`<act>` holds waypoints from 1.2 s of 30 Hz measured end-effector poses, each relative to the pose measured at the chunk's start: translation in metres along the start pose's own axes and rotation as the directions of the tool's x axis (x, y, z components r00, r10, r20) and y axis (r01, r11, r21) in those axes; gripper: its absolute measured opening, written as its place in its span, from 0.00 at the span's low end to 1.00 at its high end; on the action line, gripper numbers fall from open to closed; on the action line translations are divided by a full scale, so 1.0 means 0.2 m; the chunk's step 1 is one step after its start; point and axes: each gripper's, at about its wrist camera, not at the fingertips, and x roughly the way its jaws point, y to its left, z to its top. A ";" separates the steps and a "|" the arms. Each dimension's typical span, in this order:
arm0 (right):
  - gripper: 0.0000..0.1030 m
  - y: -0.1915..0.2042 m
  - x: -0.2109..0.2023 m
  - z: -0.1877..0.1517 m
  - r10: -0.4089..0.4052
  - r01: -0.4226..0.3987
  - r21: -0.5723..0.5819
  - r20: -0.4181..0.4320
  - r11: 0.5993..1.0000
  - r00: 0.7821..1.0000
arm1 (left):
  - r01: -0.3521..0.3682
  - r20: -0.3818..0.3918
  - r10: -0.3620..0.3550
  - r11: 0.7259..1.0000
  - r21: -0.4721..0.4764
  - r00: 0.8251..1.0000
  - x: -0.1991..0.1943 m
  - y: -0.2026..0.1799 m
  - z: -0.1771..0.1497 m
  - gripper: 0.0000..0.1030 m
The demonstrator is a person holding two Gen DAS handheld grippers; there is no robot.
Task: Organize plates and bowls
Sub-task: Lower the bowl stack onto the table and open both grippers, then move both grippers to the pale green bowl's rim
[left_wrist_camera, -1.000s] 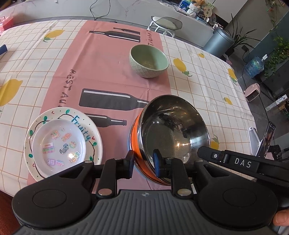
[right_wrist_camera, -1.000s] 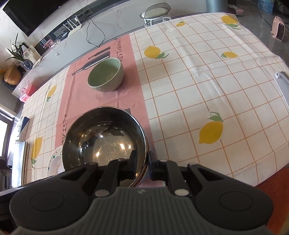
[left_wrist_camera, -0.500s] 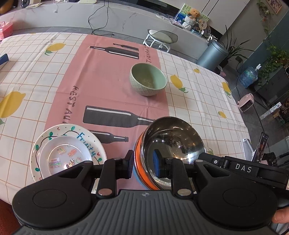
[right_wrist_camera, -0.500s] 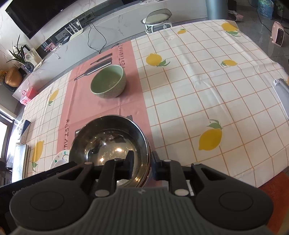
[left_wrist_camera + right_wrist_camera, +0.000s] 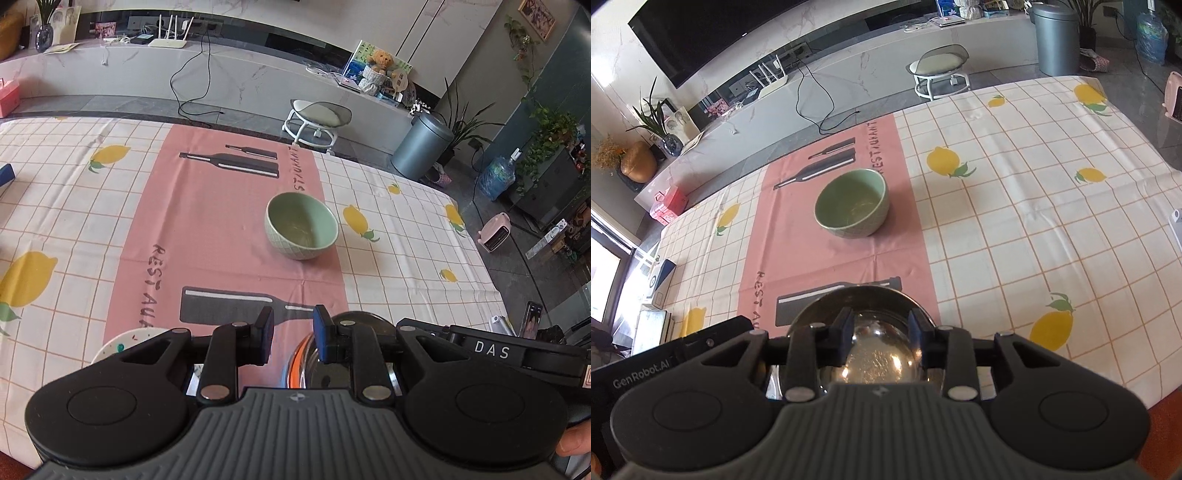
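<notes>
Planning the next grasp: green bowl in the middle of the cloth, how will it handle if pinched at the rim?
The green bowl looks like thick glazed ceramic, so probably heavy for its size and breakable. The smooth rim may slip between narrow pads. Its base looks narrower than its mouth, so a sideways push could tip it.

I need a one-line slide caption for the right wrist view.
Right claw, open, above the steel bowl; green bowl farther on the pink runner.
</notes>
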 end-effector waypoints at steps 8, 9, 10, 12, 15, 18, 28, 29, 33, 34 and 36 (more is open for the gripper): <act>0.31 0.07 0.11 0.16 -0.010 0.010 0.000 -0.003 1.000 1.000 | -0.010 -0.016 0.011 0.999 0.033 1.000 0.10 0.00 0.14 0.24; 0.31 0.07 0.13 0.18 -0.009 0.009 -0.002 -0.006 1.000 1.000 | -0.007 -0.019 0.008 1.000 0.031 1.000 0.11 0.01 0.16 0.24; 0.31 0.08 0.15 0.20 -0.013 0.013 -0.005 -0.010 1.000 1.000 | -0.004 -0.020 0.005 1.000 0.025 1.000 0.13 0.02 0.18 0.25; 0.32 0.10 0.19 0.24 -0.014 0.014 -0.014 -0.014 1.000 1.000 | 0.005 -0.018 -0.005 1.000 0.009 1.000 0.17 0.04 0.21 0.29; 0.34 0.11 0.27 0.31 -0.022 0.021 -0.025 -0.030 0.999 0.999 | 0.016 -0.032 -0.017 1.000 -0.016 0.999 0.25 0.07 0.27 0.31; 0.34 0.11 0.34 0.37 -0.029 0.028 -0.026 -0.043 0.999 0.999 | 0.015 -0.039 -0.016 0.999 -0.031 0.999 0.33 0.09 0.32 0.33; 0.34 0.04 0.63 0.55 -0.042 0.046 0.039 -0.105 0.998 0.994 | 0.021 -0.068 -0.027 0.996 -0.084 0.997 0.62 0.17 0.46 0.44; 0.34 0.04 0.66 0.56 -0.040 0.045 0.046 -0.111 0.998 0.993 | 0.019 -0.075 -0.026 0.996 -0.091 0.997 0.64 0.17 0.46 0.44; 0.33 0.04 0.77 0.59 -0.049 0.056 0.047 -0.138 0.997 0.989 | 0.021 -0.109 -0.031 0.995 -0.094 0.994 0.75 0.18 0.47 0.44; 0.32 0.04 0.80 0.60 -0.052 0.060 0.050 -0.147 0.997 0.988 | 0.020 -0.118 -0.031 0.996 -0.092 0.993 0.78 0.17 0.47 0.44; 0.30 0.03 0.84 0.60 -0.050 0.060 0.058 -0.162 0.996 0.985 | 0.016 -0.134 -0.028 0.996 -0.091 0.991 0.82 0.17 0.47 0.43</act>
